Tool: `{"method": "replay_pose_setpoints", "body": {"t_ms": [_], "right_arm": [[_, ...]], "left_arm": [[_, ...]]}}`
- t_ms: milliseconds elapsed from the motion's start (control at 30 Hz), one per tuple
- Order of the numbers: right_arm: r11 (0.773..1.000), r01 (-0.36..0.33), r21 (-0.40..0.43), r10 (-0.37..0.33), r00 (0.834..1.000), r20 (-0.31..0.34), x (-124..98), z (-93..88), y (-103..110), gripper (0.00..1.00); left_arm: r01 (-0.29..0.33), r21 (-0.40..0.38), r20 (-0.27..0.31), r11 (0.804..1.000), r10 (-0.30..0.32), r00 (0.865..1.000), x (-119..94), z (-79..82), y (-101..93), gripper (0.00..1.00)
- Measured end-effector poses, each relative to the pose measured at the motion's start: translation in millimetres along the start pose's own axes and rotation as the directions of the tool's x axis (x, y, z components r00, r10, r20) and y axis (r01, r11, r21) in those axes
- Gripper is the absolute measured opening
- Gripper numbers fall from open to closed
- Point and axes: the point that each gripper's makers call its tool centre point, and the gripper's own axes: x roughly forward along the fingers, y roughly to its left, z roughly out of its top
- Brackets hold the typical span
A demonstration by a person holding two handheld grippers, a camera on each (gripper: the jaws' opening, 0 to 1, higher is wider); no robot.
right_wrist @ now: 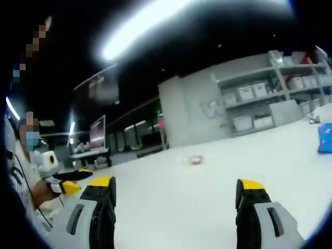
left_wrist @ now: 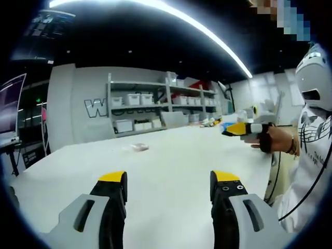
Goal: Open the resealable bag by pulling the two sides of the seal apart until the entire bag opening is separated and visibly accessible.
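Observation:
A small, pale resealable bag (left_wrist: 139,147) lies flat on the white table (left_wrist: 171,155), far ahead of my left gripper (left_wrist: 168,179). That gripper is open, its yellow-tipped jaws wide apart with nothing between them. In the right gripper view the same bag (right_wrist: 195,160) is a small pinkish patch on the table (right_wrist: 207,192), well beyond my right gripper (right_wrist: 176,184), which is also open and holds nothing. Neither gripper touches the bag. Whether its seal is shut is too small to tell.
A person in a white shirt (left_wrist: 311,145) stands at the table's right edge, with a hand holding another yellow-tipped gripper (left_wrist: 243,128). That person and gripper (right_wrist: 67,181) are at the left of the right gripper view. A blue object (right_wrist: 325,137) lies far right. Shelves with bins (left_wrist: 155,98) line the back wall.

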Motion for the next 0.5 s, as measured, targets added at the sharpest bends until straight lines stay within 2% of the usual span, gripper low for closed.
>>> {"method": "replay_pose_setpoints", "body": {"t_ms": [67, 367, 500], "right_arm": [[1.0, 0.003, -0.017, -0.003, 1.0, 0.022, -4, 4.7, 2, 0.97], [0.999, -0.013, -0.042, 0.014, 0.999, 0.034, -13, 9.6, 17, 0.97], [0.995, 0.023, -0.095, -0.018, 0.998, 0.056, -17, 16.6, 17, 0.97]], "left_arm": [[-0.01, 0.003, -0.003, 1.0, 0.01, 1.0, -2, -0.1, -0.6, 0.64], [-0.072, 0.001, 0.019, 0.997, 0.072, 0.997, -13, 8.1, 6.2, 0.64], [-0.093, 0.003, 0.011, 0.996, 0.093, 0.996, -15, 8.4, 9.7, 0.64]]}}
